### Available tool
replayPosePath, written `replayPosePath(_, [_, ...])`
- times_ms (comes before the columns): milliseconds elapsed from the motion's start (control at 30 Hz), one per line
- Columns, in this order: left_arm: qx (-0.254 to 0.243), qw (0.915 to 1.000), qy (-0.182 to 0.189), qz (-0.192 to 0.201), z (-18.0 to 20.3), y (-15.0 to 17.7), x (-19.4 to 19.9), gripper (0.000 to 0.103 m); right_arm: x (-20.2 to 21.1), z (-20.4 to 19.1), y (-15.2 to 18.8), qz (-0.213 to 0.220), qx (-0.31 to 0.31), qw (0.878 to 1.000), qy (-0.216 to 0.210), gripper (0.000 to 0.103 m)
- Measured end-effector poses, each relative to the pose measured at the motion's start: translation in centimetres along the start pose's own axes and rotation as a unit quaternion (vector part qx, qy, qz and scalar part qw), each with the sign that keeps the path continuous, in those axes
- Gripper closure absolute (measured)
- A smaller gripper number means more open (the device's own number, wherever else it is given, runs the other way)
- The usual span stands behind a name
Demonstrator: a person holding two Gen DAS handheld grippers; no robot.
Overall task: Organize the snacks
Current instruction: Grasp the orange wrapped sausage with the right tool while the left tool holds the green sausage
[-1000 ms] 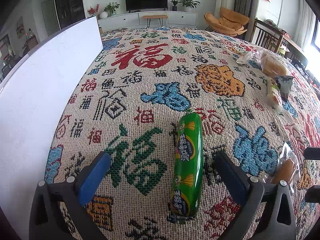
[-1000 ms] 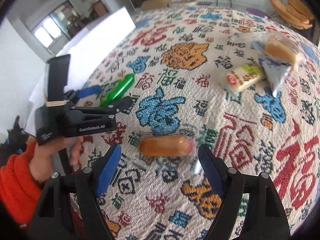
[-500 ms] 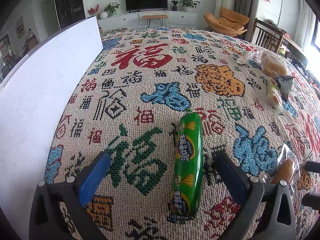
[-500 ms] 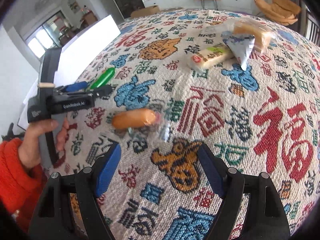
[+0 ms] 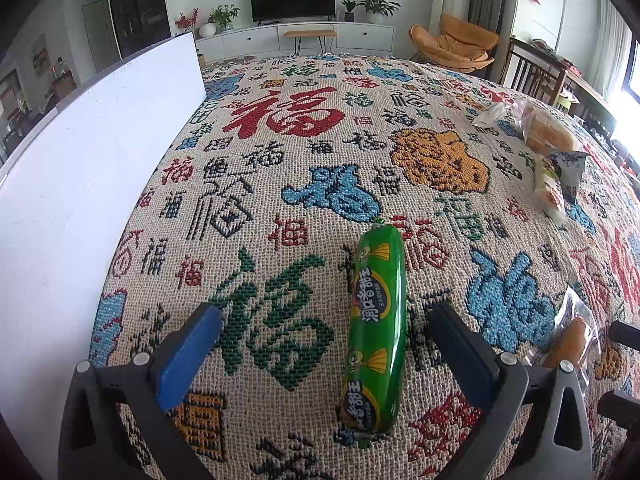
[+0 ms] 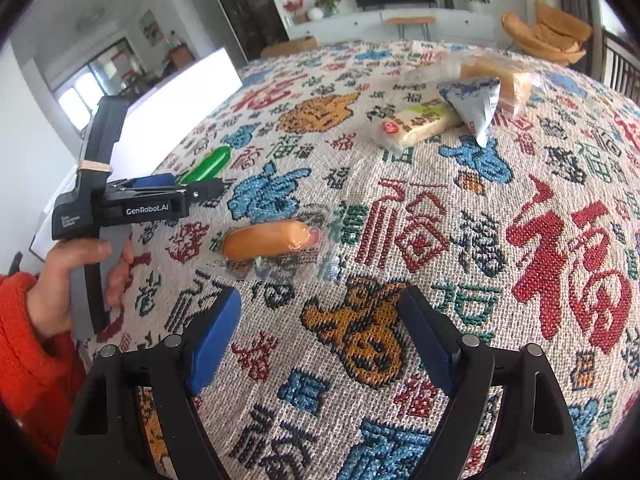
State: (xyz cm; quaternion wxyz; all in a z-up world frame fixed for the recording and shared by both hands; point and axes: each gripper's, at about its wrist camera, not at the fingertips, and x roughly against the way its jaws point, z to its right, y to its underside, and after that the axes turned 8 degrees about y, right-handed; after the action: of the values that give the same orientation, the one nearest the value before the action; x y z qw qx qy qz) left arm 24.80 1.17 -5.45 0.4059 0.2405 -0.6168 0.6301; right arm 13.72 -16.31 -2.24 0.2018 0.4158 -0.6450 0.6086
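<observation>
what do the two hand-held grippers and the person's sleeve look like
Both are black plastic frames with silver screws and blue pads on the fingers. The left hand-held gripper, seen from the side in the right wrist view, carries white "GenRobot.AI" lettering, a grey handle and a tan rubber band round its upright. The right hand-held gripper matches it. The sleeve is orange-red knit.

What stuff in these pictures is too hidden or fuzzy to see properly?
- Green sausage, right wrist view: mostly hidden behind the left gripper.
- Orange sausage, left wrist view: lower end hidden behind the gripper's frame.
- Bread, right wrist view: partly covered by the triangular packet.
- Packet's small print: too small to read.
- Right gripper, left wrist view: cut off by the edge.
</observation>
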Motion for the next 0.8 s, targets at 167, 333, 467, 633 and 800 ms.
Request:
replayPosePath(167, [-0.004, 1.0, 0.004, -0.005, 0.1, -0.1, -0.1, 0.0, -0.3, -0.7, -0.9, -0.04, 0.048, 0.998, 0.006, 0.018])
replayPosePath(333, [-0.044, 0.9944, 0.053, -0.08, -0.6, -0.5, 0.4, 0.001, 2.2, 0.9, -5.1, -0.051, 0.112, 0.992, 0.001, 0.018])
replayPosePath(467, [-0.044, 0.9895, 0.103, -0.092, -0.7, -0.9, 1.0, 0.008, 1.9, -2.1, -6.8, -0.097, 0.25, 0.963, -0.023, 0.019])
replayPosePath(633, [-0.096, 0.9859, 0.089, -0.104, 1.8, -1.2, 0.5, 0.037, -1.5, -8.8, -5.5, -0.114, 0.407, 0.906, -0.012, 0.021])
replayPosePath(800, [-0.11, 0.9831, 0.11, -0.097, 2.3, -0.7, 1.5, 0.081, -6.0, -10.6, -5.4, -0.185, 0.416, 0.89, -0.021, 0.057])
